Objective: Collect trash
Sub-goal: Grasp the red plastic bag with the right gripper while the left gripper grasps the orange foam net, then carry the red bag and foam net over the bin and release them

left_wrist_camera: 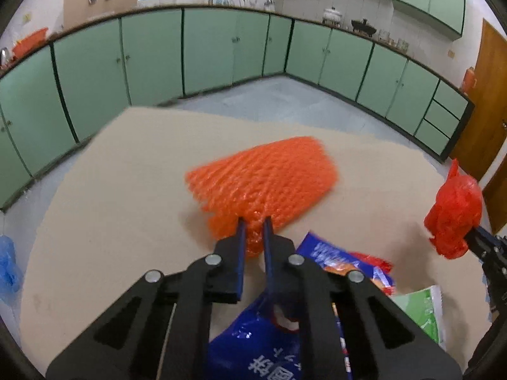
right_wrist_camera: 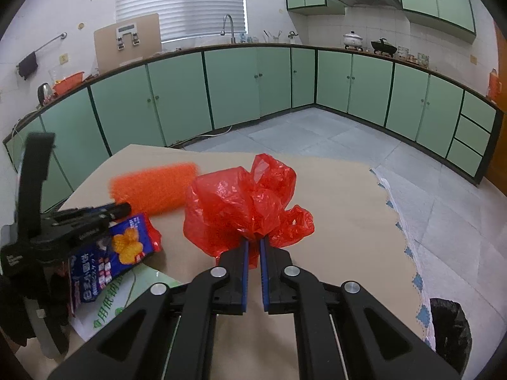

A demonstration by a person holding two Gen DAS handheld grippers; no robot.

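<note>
My left tool pinches the near edge of the orange foam net, which lies on the worktop just ahead of its tips. My right tool clamps a crumpled red plastic bag above the worktop. A blue snack wrapper lies under my left tool.

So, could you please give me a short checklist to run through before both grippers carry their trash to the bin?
1. Left gripper clamped on the orange foam net: ok.
2. Right gripper clamped on the red plastic bag: ok.
3. Red plastic bag lifted clear of the table: ok.
4. Orange foam net fully off the table: cannot tell, blurred.
5. Black bin within sight at the table's right edge: ok.
6. Table cleared of trash: not ok; the blue snack wrapper and green packet remain.
</note>
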